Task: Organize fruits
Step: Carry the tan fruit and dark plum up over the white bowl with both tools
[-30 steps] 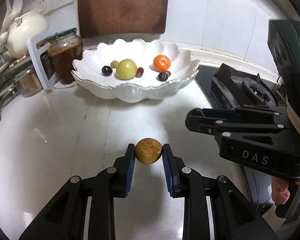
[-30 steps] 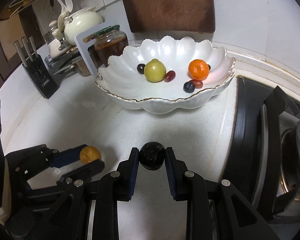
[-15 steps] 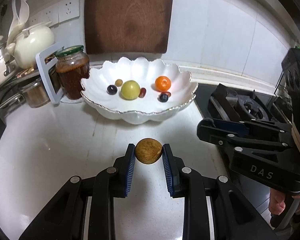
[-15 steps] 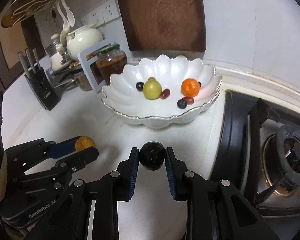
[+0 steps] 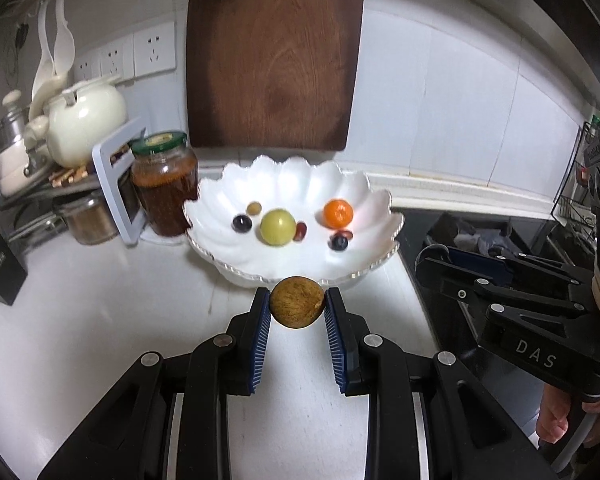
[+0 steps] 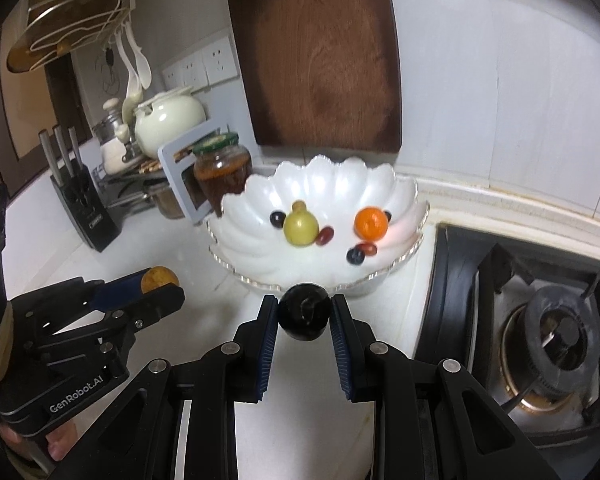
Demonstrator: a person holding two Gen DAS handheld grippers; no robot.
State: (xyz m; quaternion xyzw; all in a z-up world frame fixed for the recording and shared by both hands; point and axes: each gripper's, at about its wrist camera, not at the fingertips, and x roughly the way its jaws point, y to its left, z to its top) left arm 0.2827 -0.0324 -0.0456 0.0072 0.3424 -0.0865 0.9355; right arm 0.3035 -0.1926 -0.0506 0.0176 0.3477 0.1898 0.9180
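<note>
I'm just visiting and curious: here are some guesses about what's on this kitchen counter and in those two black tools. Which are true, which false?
1. The left tool grips a brown round fruit. True.
2. The right tool is empty. False: it is shut on a black round fruit.
3. The white scalloped bowl holds an orange fruit and a yellow-green fruit. True.
4. The bowl is empty apart from those two. False: several small dark fruits lie there too, such as a blue-black berry.
5. A glass jar with a green lid stands left of the bowl. True.
</note>
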